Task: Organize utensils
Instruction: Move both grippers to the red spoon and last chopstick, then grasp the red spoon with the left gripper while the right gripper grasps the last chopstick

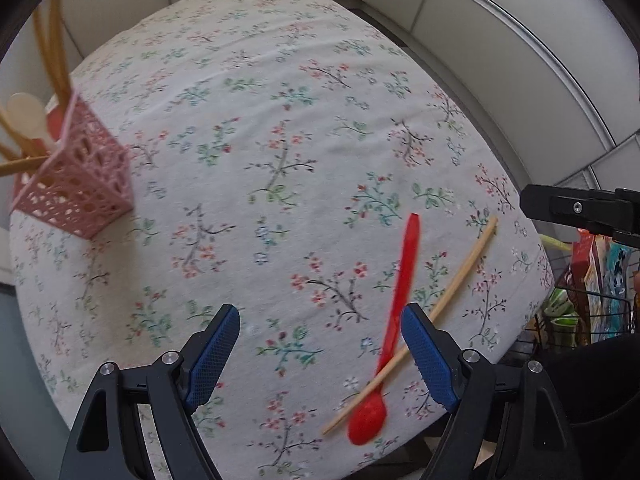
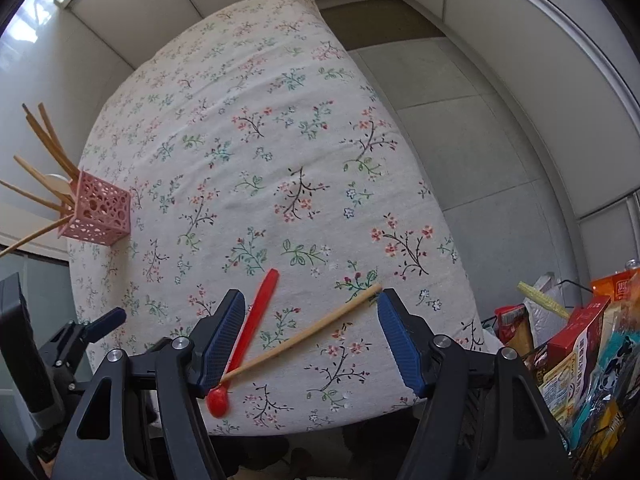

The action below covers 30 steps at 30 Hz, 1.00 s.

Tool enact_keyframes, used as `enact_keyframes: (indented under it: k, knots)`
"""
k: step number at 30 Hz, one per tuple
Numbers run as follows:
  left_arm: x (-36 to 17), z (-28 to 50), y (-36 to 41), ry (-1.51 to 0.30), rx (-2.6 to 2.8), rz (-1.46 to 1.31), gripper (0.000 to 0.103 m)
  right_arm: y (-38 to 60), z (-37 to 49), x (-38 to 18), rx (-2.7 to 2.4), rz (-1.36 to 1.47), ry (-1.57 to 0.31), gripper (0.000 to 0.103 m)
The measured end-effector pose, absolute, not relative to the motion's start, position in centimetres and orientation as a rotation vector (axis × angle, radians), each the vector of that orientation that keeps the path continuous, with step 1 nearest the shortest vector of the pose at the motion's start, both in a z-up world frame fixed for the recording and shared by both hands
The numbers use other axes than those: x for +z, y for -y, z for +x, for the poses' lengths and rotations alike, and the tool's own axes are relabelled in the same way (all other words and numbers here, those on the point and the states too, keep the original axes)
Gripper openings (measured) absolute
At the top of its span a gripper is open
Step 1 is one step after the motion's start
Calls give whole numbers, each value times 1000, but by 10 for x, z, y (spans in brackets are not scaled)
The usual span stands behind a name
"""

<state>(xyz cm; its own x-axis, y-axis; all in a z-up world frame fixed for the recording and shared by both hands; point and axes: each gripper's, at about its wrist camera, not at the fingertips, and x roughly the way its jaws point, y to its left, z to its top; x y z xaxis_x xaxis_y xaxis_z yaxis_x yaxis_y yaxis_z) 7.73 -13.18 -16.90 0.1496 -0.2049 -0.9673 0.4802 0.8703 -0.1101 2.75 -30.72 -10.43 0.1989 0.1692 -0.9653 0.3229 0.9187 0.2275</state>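
A red plastic spoon (image 1: 400,312) lies on the floral tablecloth (image 1: 280,140) near the front right, crossed by a single wooden chopstick (image 1: 452,292). Both show in the right wrist view too, the spoon (image 2: 260,316) and the chopstick (image 2: 316,332). A pink lattice holder (image 1: 76,176) at the far left holds several chopsticks and a pale wooden spoon; it also shows in the right wrist view (image 2: 100,212). My left gripper (image 1: 320,356) is open and empty, just left of the spoon. My right gripper (image 2: 308,336) is open and empty above the chopstick.
A wire basket with snack boxes and packets (image 2: 580,356) stands off the table's right edge, also in the left wrist view (image 1: 592,292). White wall panels (image 2: 480,8) surround the table. The table's front edge (image 2: 320,420) is close to both grippers.
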Motion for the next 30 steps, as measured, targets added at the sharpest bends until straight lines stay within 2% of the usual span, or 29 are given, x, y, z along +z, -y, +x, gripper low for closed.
enact_keyframes:
  k: [3,9,11,15,17,30]
  knots:
    - [-177,79,151,-1348,-539,256,79,319,25,-113,-172,428,-1404,72]
    - [-193,83,184,-1384,-602,274,46,337,22,-128,-226,480,-1441,72]
    - [-199,81,194,-1409,-629,276,28,337,22,-132,-218,491,-1459,72]
    - [-206,79,208,-1403,-623,314,22,338,22,-138,-222,495,-1477,72]
    - [-207,81,209,-1393,-591,321,11,339,23,-139,-228,499,-1477,72]
    - [-186,113,160,-1317,-482,262,11,330,26,-153,-187,541,-1521,72]
